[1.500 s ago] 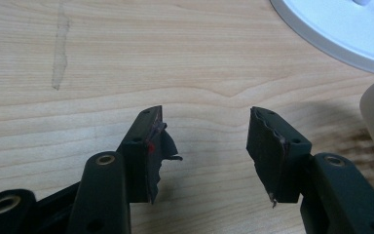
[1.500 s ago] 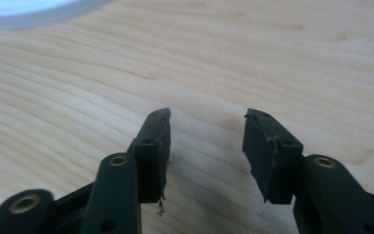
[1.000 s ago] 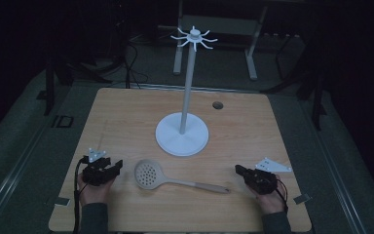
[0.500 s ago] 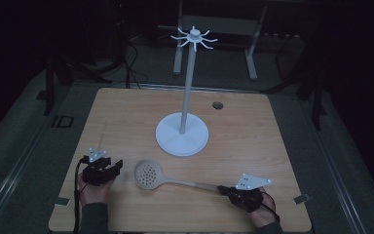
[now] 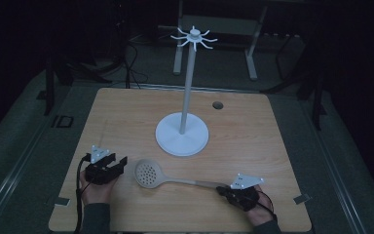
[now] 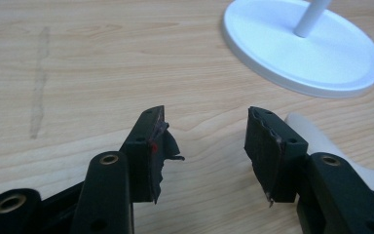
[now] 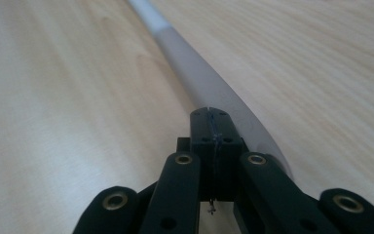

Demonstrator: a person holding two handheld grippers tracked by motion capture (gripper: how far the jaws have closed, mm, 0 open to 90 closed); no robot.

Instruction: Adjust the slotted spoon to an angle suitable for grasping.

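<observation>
**Skimmer flat on the table, right gripper at its handle**

We see the slotted spoon (image 5: 148, 173) lying flat on the wooden table (image 5: 253, 126), its round perforated bowl toward the left and its long pale handle running right, toward the near edge. The handle's end meets the right gripper (image 5: 224, 191), which sits low at the table's near right corner. In the right gripper view, we look along the handle (image 7: 199, 83) as it stretches away across the wood; the two black jaws are pressed together with no gap between them, their tips resting over the handle's near end, the handle passing beneath and to one side rather than between the pads. The left gripper (image 5: 119, 163) lies just beside the spoon's bowl, apart from it, its jaws spread wide with only bare wood between them. Behind the spoon stands a white hook stand (image 5: 182, 134), its disc base near the bowl.
</observation>
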